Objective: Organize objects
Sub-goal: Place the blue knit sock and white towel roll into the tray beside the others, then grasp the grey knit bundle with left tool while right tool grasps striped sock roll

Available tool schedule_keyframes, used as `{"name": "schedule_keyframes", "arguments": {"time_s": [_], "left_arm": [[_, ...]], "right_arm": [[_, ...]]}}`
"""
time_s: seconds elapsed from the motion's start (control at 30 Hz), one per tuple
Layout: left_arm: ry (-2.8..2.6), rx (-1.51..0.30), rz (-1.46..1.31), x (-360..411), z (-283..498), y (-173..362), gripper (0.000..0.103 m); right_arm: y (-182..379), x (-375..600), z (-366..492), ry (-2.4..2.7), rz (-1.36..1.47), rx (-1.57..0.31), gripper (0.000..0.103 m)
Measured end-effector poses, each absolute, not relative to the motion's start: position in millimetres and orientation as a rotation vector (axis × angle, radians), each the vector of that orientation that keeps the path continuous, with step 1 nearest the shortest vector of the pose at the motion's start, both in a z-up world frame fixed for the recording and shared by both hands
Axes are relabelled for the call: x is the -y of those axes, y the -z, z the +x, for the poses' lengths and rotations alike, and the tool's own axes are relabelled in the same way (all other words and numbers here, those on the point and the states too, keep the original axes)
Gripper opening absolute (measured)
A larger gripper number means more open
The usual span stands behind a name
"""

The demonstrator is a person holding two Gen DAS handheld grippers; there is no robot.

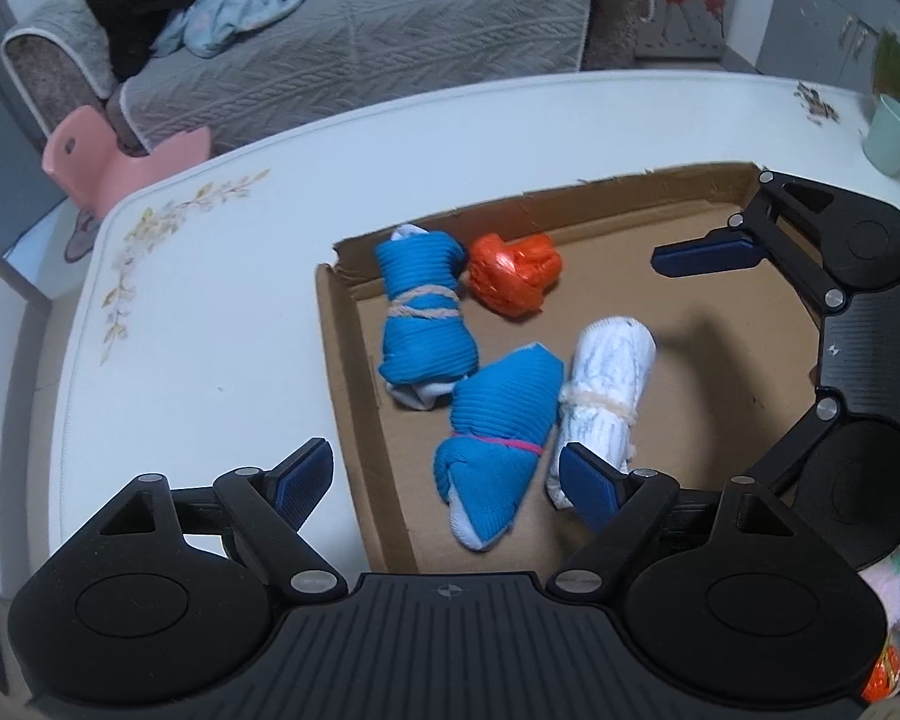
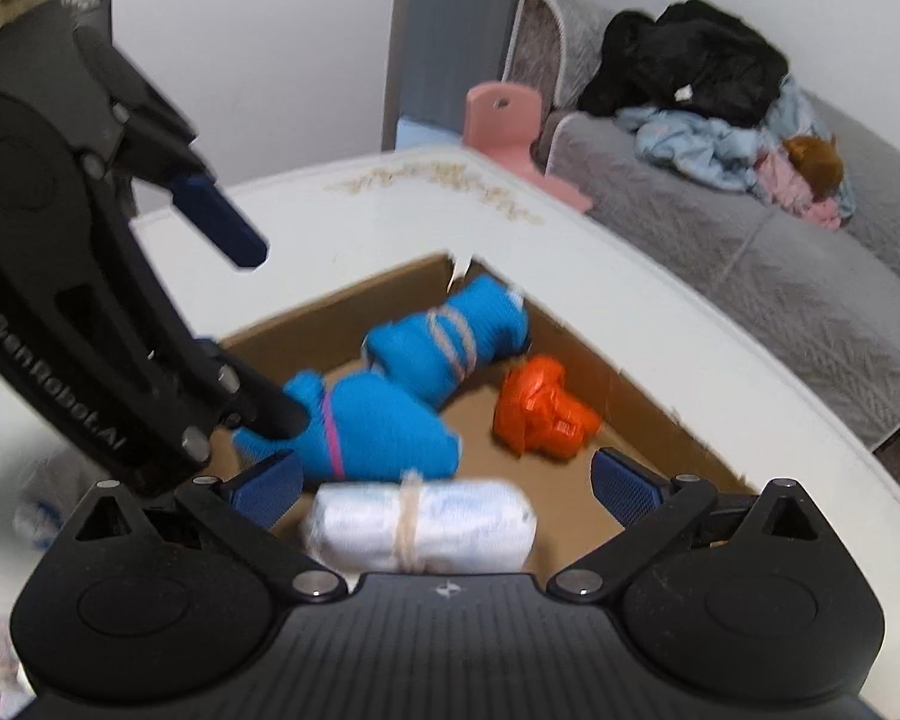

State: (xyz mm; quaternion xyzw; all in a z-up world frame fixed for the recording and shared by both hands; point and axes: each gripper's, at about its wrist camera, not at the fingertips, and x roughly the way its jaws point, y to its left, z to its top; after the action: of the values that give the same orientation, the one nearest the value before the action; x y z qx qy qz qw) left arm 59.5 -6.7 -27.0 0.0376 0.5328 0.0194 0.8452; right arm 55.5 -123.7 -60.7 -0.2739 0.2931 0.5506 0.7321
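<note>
A shallow cardboard tray [image 1: 690,324] on the white table holds two blue rolled cloths, one tied with beige string [image 1: 423,312] and one with a pink band [image 1: 498,438], a white rolled cloth [image 1: 600,396] and an orange plastic bundle [image 1: 513,273]. My left gripper [image 1: 444,483] is open and empty, hovering over the pink-banded roll at the tray's near edge. My right gripper [image 2: 444,489] is open and empty, just above the white roll [image 2: 420,525]. The right gripper also shows in the left wrist view [image 1: 840,324], with one blue fingertip [image 1: 702,255] visible.
The white table [image 1: 222,312] has floral print at its corner. A pale green cup [image 1: 891,135] stands at its far right. A pink stool [image 1: 114,156] and a grey sofa [image 1: 354,30] with piled clothes lie beyond. An orange item [image 1: 882,678] sits at the lower right.
</note>
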Motion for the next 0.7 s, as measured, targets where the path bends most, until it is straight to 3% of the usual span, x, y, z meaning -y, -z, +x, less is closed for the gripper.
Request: {"name": "schedule_keyframes", "arguments": {"time_s": [0.2,0.7], "left_arm": [[-0.021,-1.153,0.101,11.4,60.6,35.7,0.087],[-0.015,-1.146,0.106,13.7,56.0,31.5,0.090]], "right_arm": [[66.5,122.9,65.1,-1.174,-0.601,-0.772,0.102],[65.7,131.4,60.3,-1.147,-0.630,-0.771,0.102]]}}
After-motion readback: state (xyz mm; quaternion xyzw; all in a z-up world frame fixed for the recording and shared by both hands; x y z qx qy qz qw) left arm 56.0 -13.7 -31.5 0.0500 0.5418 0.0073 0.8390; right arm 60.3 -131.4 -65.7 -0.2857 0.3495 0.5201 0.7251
